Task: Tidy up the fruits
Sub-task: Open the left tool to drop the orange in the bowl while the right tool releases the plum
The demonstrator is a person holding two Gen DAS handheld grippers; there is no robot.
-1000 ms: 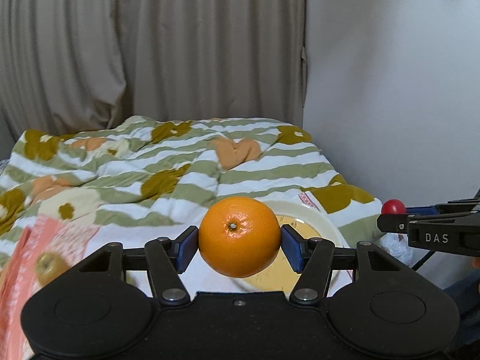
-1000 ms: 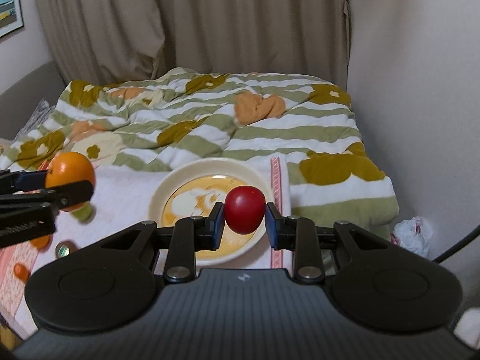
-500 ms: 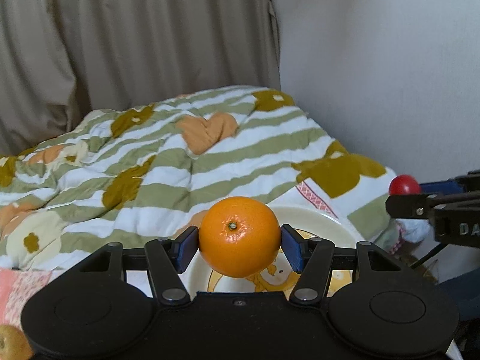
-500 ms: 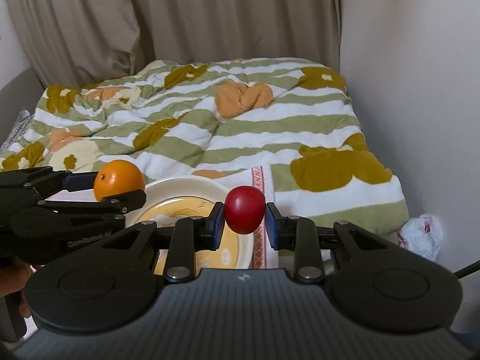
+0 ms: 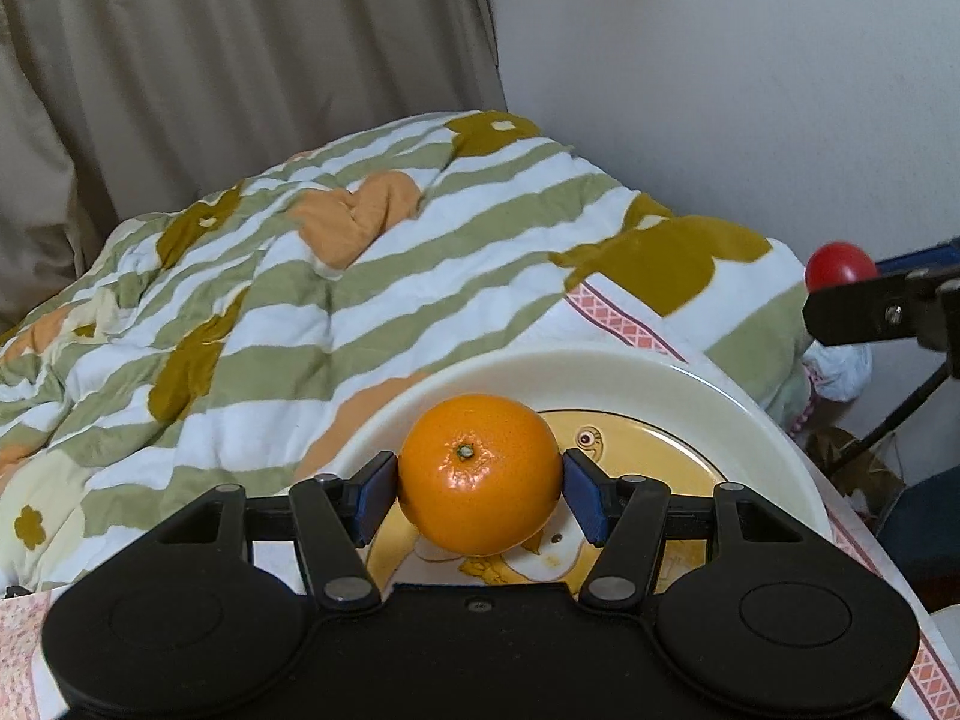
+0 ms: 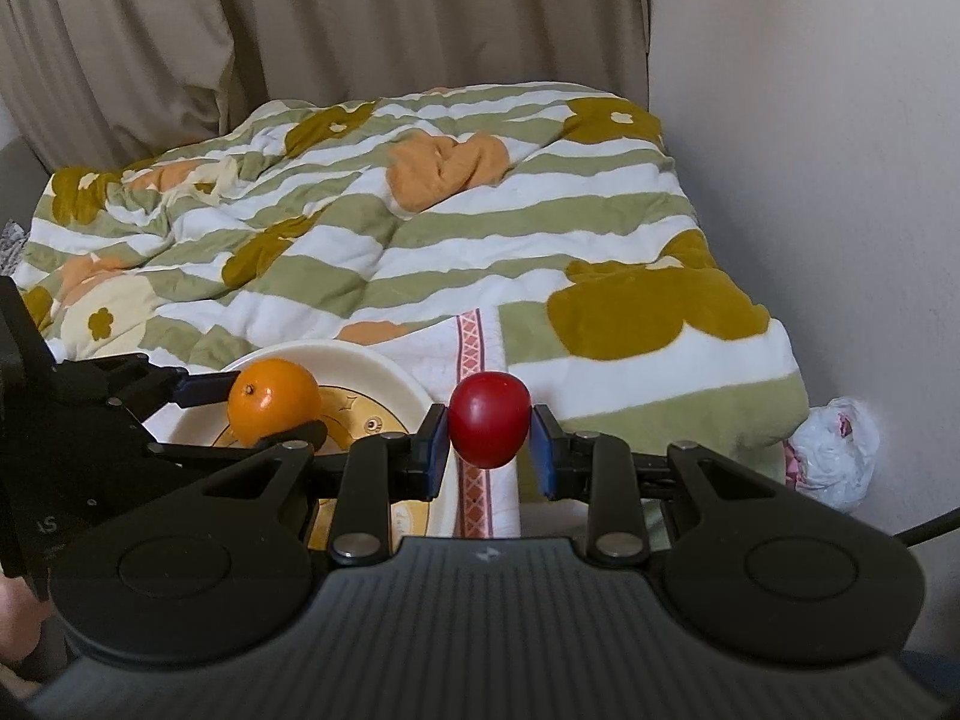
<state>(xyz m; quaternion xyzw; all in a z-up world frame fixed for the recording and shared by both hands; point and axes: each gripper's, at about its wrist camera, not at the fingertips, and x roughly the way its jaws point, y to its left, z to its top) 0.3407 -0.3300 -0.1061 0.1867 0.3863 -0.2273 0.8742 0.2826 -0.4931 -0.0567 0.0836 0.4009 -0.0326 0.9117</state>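
Observation:
My left gripper [image 5: 480,483] is shut on an orange [image 5: 480,474] and holds it just above the cream plate [image 5: 630,372], which has a yellow cartoon centre. In the right wrist view the orange [image 6: 273,401] hangs over the plate [image 6: 384,372]. My right gripper [image 6: 489,444] is shut on a small red fruit [image 6: 489,426], right of the plate and above the pink-patterned cloth. The red fruit [image 5: 840,267] also shows at the right edge of the left wrist view.
A green, white and orange striped quilt [image 6: 420,228] lies behind the plate. Beige curtains [image 6: 300,30] hang at the back and a white wall [image 5: 720,90] stands on the right. A crumpled plastic bag [image 6: 834,456] lies on the floor by the wall.
My left gripper has carried the orange rightward and down over the plate. My right gripper has moved right, off the plate, with the red fruit still in it.

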